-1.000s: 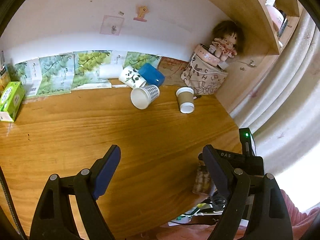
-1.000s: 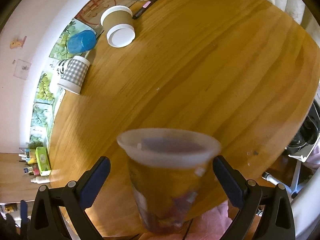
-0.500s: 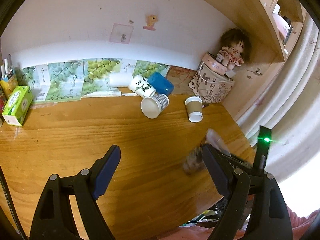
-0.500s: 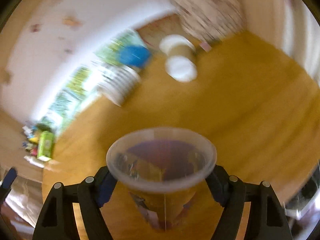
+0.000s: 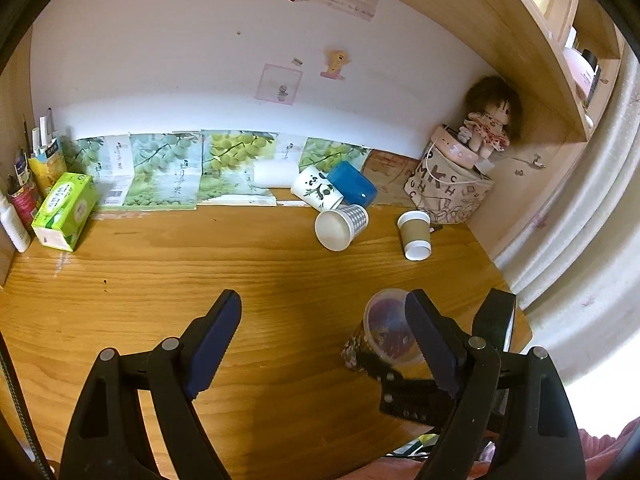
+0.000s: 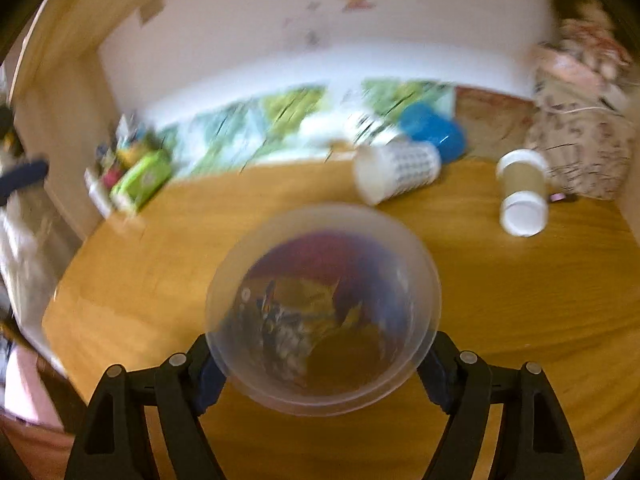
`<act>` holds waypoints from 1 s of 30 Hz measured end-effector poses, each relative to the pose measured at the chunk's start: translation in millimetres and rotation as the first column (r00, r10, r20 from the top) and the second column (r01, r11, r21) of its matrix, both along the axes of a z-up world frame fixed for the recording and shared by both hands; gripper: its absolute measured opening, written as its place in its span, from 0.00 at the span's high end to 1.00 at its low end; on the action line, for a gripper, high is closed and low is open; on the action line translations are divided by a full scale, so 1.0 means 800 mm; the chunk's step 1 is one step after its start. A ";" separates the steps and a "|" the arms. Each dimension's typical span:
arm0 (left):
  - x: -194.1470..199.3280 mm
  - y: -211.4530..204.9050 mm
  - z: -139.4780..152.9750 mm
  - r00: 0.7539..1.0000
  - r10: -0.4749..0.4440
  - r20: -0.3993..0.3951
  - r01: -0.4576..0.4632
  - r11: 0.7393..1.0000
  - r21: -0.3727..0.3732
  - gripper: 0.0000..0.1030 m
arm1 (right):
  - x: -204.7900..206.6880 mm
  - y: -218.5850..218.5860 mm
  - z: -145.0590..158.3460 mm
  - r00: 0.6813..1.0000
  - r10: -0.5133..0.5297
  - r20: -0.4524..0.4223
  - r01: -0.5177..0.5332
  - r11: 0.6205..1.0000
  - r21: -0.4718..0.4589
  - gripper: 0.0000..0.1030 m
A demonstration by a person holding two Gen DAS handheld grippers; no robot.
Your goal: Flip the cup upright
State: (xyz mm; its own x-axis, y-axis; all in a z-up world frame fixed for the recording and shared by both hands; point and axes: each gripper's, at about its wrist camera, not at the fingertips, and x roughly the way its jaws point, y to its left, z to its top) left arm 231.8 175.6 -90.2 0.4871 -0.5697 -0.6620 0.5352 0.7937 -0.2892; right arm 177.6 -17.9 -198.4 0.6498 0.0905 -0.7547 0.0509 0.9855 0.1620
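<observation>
My right gripper is shut on a clear plastic cup with a colourful print. The cup's open mouth faces the camera, tilted, above the wooden desk. The same cup shows in the left wrist view, leaning over the desk's front right, held by the right gripper. My left gripper is open and empty above the desk's front.
A checked paper cup and a brown paper cup lie on their sides at the back. A panda cup, a blue cup, a doll on a patterned bag and a green tissue box line the wall.
The right gripper closed on the printed cup, lifted it and turned it from hanging mouth-up near the desk edge to tilted over the desk. The left gripper rose and pulled back.
</observation>
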 end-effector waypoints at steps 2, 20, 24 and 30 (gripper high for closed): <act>0.000 -0.004 -0.002 1.000 -0.005 -0.003 0.005 1.000 0.019 0.16 | -0.003 0.007 0.000 0.999 0.039 -0.015 -0.039 0.999 0.017 0.19; -0.008 -0.038 0.007 0.998 0.052 -0.034 -0.049 0.996 0.078 0.14 | -0.075 -0.007 0.092 0.999 -0.035 -0.030 0.035 0.999 -0.007 0.00; -0.028 -0.034 0.027 0.994 0.112 -0.008 -0.112 0.992 0.054 0.06 | -0.087 -0.015 0.130 0.996 -0.087 -0.003 0.087 0.996 0.014 0.00; -0.063 -0.029 0.050 0.978 0.204 0.045 -0.206 0.977 0.050 0.06 | -0.105 -0.024 0.186 0.984 -0.169 0.065 0.163 0.983 0.082 0.00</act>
